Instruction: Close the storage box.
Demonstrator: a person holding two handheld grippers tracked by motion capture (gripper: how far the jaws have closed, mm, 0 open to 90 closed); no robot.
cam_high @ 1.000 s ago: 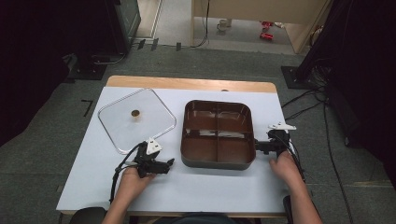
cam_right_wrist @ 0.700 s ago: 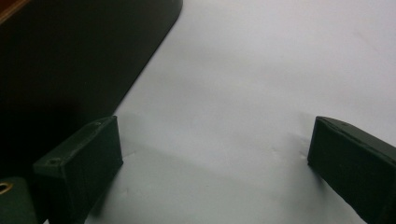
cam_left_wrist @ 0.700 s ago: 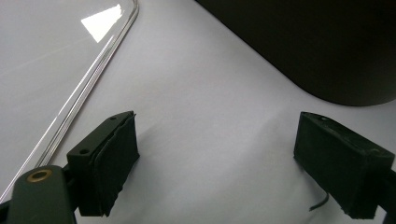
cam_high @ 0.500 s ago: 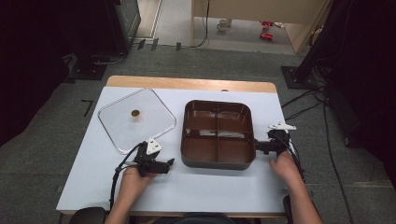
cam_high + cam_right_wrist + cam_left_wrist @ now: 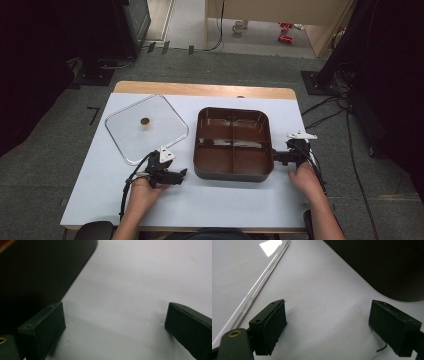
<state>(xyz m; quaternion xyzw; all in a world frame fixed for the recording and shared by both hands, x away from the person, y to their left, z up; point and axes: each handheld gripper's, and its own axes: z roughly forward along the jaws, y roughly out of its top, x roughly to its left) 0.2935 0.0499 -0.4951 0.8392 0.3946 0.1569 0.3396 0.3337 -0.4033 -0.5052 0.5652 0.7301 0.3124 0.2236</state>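
High view: white surface (image 5: 225, 200) with a bare wood strip along its far edge, standing on grey carpet floor (image 5: 50, 150). A brown tray (image 5: 233, 142) with four compartments sits right of centre, closer to the near edge than the far one. A clear square lid (image 5: 146, 127) with a small brown knob (image 5: 145, 121) lies flat at the far-left part of the surface, just beside the tray, not touching it. The left gripper (image 5: 181, 173) rests near the near edge, between the lid's near corner and the tray's near-left corner, fingers spread wide with nothing between them. The right gripper (image 5: 276, 158) sits at the tray's right side near the surface's right edge, just beside the tray wall; contact cannot be told.

Left gripper view: both black fingers (image 5: 270, 328) are wide apart over the bare white surface, lid rim (image 5: 259, 282) at upper left, dark tray wall (image 5: 387, 265) at upper right.

Right gripper view: fingers (image 5: 42, 330) are wide apart and empty, tray wall (image 5: 37, 272) beside the left one.

Room: dark curtains (image 5: 390, 75) on the right, a dark cabinet (image 5: 125, 25) far left, black cables (image 5: 325, 110) on the floor, a light wood desk (image 5: 270, 15) at the back with a red item (image 5: 285, 32) beneath it.
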